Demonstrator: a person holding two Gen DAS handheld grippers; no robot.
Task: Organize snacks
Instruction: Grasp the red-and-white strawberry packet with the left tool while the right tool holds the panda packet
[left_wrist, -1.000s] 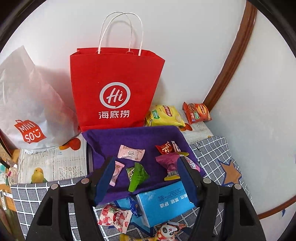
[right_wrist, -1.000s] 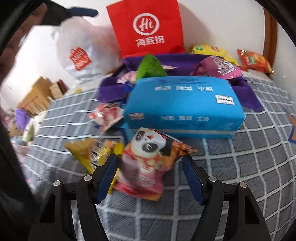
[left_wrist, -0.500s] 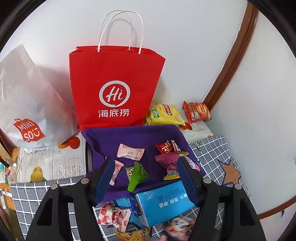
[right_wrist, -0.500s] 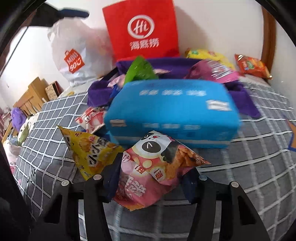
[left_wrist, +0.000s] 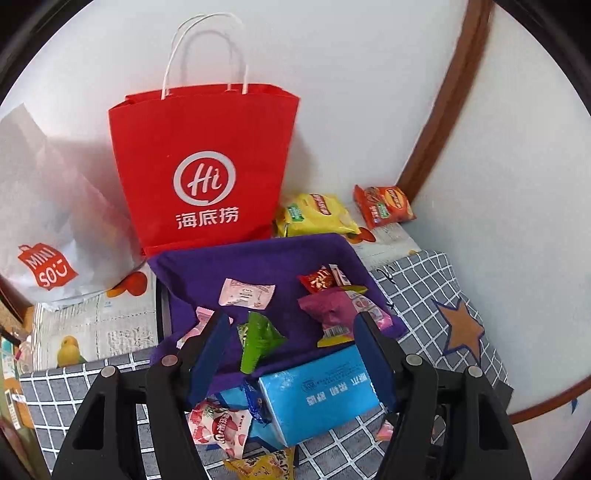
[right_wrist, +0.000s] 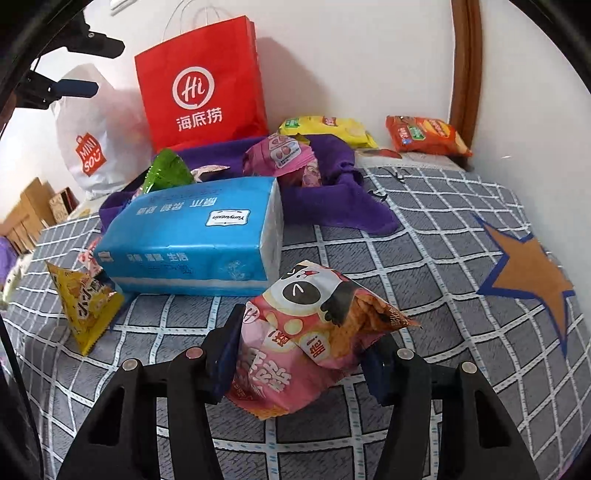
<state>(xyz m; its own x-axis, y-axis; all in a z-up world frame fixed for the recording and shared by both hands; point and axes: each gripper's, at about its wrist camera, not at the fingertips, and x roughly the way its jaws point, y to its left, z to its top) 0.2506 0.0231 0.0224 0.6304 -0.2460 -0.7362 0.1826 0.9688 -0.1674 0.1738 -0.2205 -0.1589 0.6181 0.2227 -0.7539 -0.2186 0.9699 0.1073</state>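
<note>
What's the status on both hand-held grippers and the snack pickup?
Right hand-held gripper clamped on panda snack bag. Left hand-held gripper open, empty, above purple cloth. Blue tissue pack sits directly ahead.

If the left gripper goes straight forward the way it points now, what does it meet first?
Most likely the green snack packet on the purple cloth, centred between the open jaws of the left gripper. Depth is unclear; the blue tissue pack lies nearer but lower.

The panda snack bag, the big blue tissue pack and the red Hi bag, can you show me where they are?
panda snack bag (right_wrist: 314, 332), right wrist view, on its pink front.
blue tissue pack (right_wrist: 192, 236), right wrist view, on its top face.
red Hi bag (left_wrist: 205, 166), left wrist view, on its front above the logo.
</note>
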